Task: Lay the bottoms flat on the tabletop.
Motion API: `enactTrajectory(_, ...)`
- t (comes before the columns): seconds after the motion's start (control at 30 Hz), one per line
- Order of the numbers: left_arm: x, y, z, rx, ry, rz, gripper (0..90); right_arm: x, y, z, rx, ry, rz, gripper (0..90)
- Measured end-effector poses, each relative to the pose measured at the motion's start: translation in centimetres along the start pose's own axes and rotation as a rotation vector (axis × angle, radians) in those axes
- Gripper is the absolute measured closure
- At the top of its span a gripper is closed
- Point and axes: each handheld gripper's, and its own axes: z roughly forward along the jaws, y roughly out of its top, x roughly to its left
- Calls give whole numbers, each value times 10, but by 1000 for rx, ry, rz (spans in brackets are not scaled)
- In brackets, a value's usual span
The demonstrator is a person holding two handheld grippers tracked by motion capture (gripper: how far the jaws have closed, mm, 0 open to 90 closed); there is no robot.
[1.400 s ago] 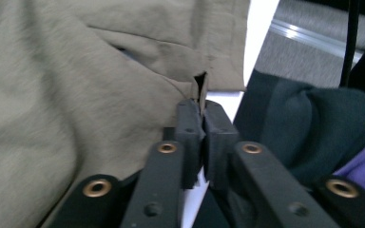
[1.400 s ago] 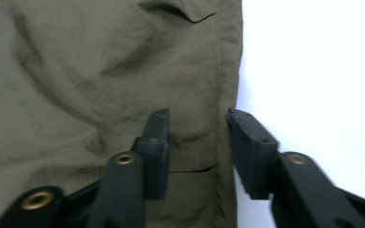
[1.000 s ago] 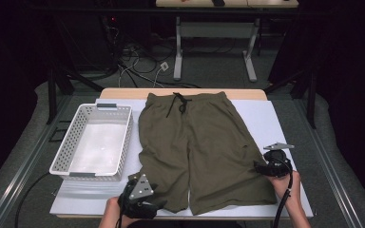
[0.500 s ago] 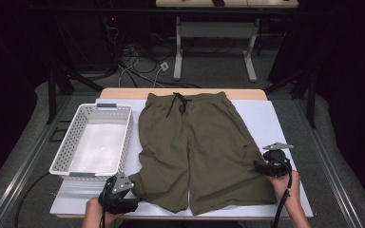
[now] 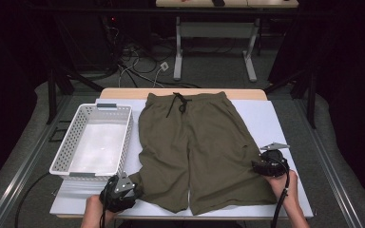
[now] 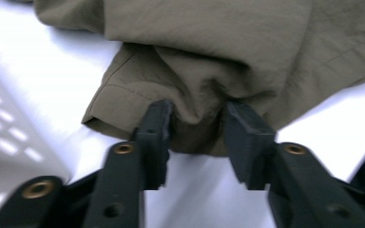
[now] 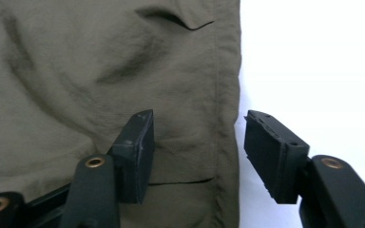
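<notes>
Olive shorts (image 5: 199,147) are lying flat on the white-topped bench (image 5: 275,123), waistband and drawstring toward the far edge, legs pointing at the person; a white perforated plastic basket (image 5: 62,156) is sitting just beside the shorts, at their left.

The left gripper (image 5: 132,190) is sitting at the near left hem corner; in the left gripper view its jaws are standing apart with a bunched fold of the thin, creased woven cloth (image 6: 195,95) rising between them, and I cannot tell whether they are pinching it; bare white bench is showing on either side of that corner.

The right gripper (image 5: 256,165) is resting at the outer side seam of the right leg; in the right gripper view its jaws are gaping wide, one over the cloth, the other over bare bench, the stitched seam (image 7: 225,95) running between them; open bench is stretching beyond the seam toward the right edge.
</notes>
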Motion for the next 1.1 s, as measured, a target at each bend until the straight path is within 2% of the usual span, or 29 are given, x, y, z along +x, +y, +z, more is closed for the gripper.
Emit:
enactTrajectory(0.07,4,2,3,-10,-26,-28,729,0,0,2,10,18,0,560)
enactTrajectory(0.17,7,5,5,1,-50,-43,778,1,-1,3,10,41,-3,638)
enactTrajectory(0.37,3,6,5,-12,-27,-38,876,5,-2,2,9,43,-17,830)
enactTrajectory(0.47,1,6,2,-1,-11,-41,886,4,-3,2,1,33,-7,870)
enactTrajectory(0.63,-4,1,-10,-12,9,-59,887,6,-1,-4,3,-8,-34,881)
enactTrajectory(0.7,-7,-1,-15,-16,-1,-72,886,3,-1,-8,-3,-12,-33,872)
enactTrajectory(0.8,-10,2,-13,-3,11,-46,862,0,-3,-4,7,12,-26,735)
enactTrajectory(0.87,-7,3,-14,-9,23,-51,783,0,-3,-2,8,11,-26,675)
enactTrajectory(0.93,-3,3,-17,-40,28,-76,631,1,-2,-4,-2,3,-29,667)
enactTrajectory(1.03,2,2,-22,-75,84,-87,539,1,-1,-8,-24,-3,-35,672)
enactTrajectory(1.1,3,3,-21,-65,120,-84,526,2,0,-6,-24,3,-36,672)
